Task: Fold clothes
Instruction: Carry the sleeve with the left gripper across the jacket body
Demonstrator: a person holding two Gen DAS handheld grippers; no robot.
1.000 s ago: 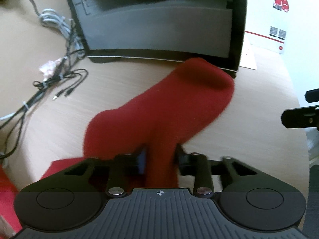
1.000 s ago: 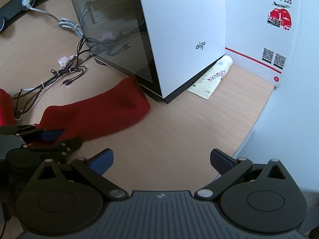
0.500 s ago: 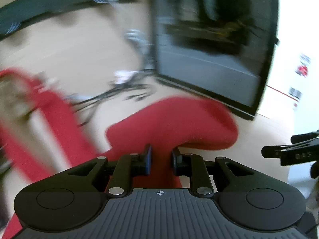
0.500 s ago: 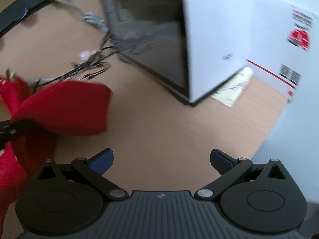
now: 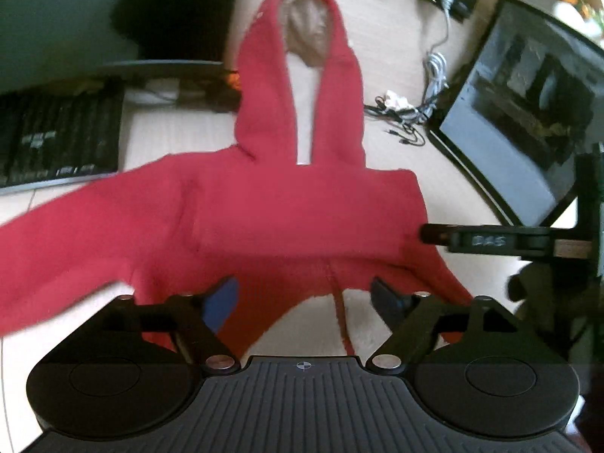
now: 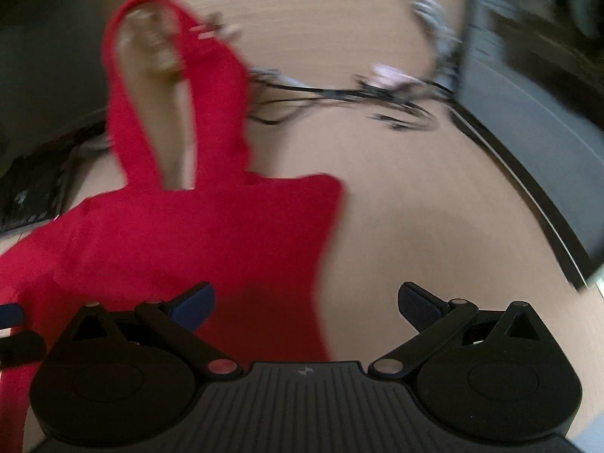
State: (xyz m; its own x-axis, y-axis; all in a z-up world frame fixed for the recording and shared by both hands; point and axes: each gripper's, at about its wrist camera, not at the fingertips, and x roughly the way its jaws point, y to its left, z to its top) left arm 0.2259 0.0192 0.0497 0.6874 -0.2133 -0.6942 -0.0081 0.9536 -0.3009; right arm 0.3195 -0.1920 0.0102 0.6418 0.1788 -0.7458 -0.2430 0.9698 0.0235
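The desk (image 5: 377, 75) carries the red hoodie (image 5: 287, 211), which lies spread across its middle with the hood (image 5: 302, 75) pointing away toward the cables (image 5: 407, 113) and the dark-glass computer case (image 5: 528, 120). One second ago the right-hand sleeve stretched out to the foot of that case, pinched in the left gripper; it is now folded across the chest, forming a straight band over the body. The other sleeve (image 5: 75, 234) is not folded and runs out toward the keyboard (image 5: 56, 136).

The left gripper (image 5: 304, 294) has let go: its tongs stand wide apart over the lower hem, nothing between them, the drawstring (image 5: 341, 317) lying in the gap. The right gripper (image 6: 305, 302) also stands apart and empty, as it did a second ago, now swung round above the garment's right edge; its view is blurred by motion.

Assessment: one sleeve fold complete. The outstanding sleeve is the likely next item, then the body folds.
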